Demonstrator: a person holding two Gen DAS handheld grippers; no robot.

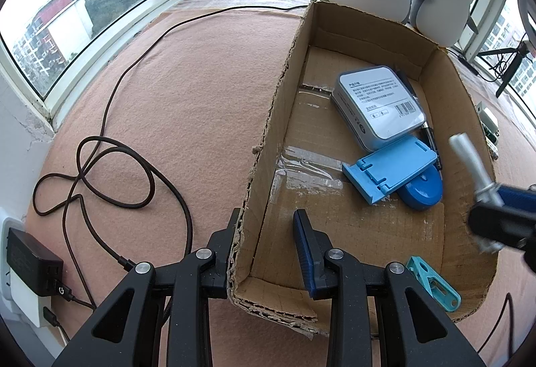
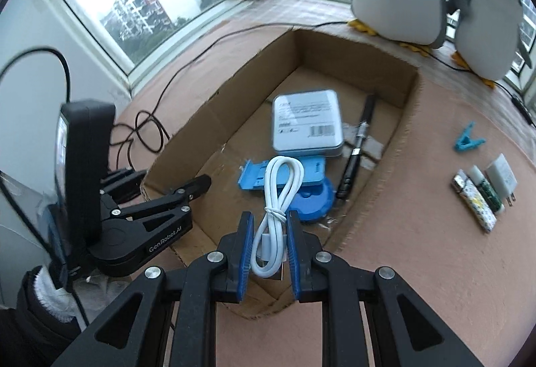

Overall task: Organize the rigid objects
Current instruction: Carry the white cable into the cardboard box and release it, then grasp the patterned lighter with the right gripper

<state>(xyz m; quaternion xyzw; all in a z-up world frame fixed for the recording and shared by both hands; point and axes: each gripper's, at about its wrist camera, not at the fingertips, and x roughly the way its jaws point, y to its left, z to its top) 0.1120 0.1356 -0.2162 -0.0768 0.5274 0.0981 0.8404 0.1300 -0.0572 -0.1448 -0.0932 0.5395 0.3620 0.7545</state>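
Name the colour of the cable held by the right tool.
White; the cable shows best in the right wrist view.

A surface covered with a pink felt mat (image 1: 201, 105) is seen beneath everything. An open cardboard box (image 2: 407, 132) is set on it. A dark cable (image 1: 110, 172) is looped on the mat left of the box. Right of the box, a blue clip (image 2: 467, 141), a white plug (image 2: 501, 179) and two tubes (image 2: 477, 201) are laid. Two plush penguins (image 2: 489, 28) are stood behind the box.
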